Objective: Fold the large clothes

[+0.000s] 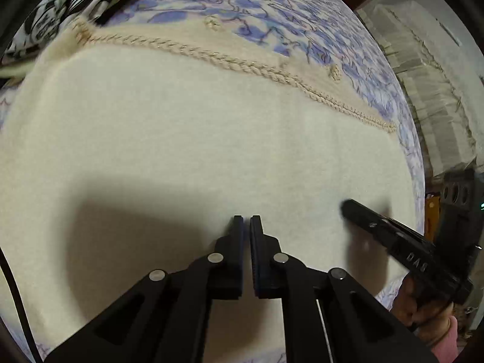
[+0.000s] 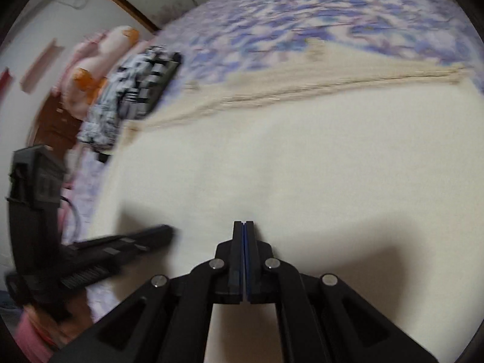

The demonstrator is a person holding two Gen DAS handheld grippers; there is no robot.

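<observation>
My left gripper (image 1: 246,218) has its jaws all but closed, nothing between them, over the cream sweater (image 1: 193,139) spread on the bed (image 1: 302,9). Its view is sharp: braided trim (image 1: 242,63) ahead, right gripper (image 1: 348,205) off to the right. My right gripper (image 2: 243,224) is closed and empty too; its blurred view alone shows pink pillows (image 2: 99,57) beyond the black-and-white cloth (image 2: 136,90).
</observation>
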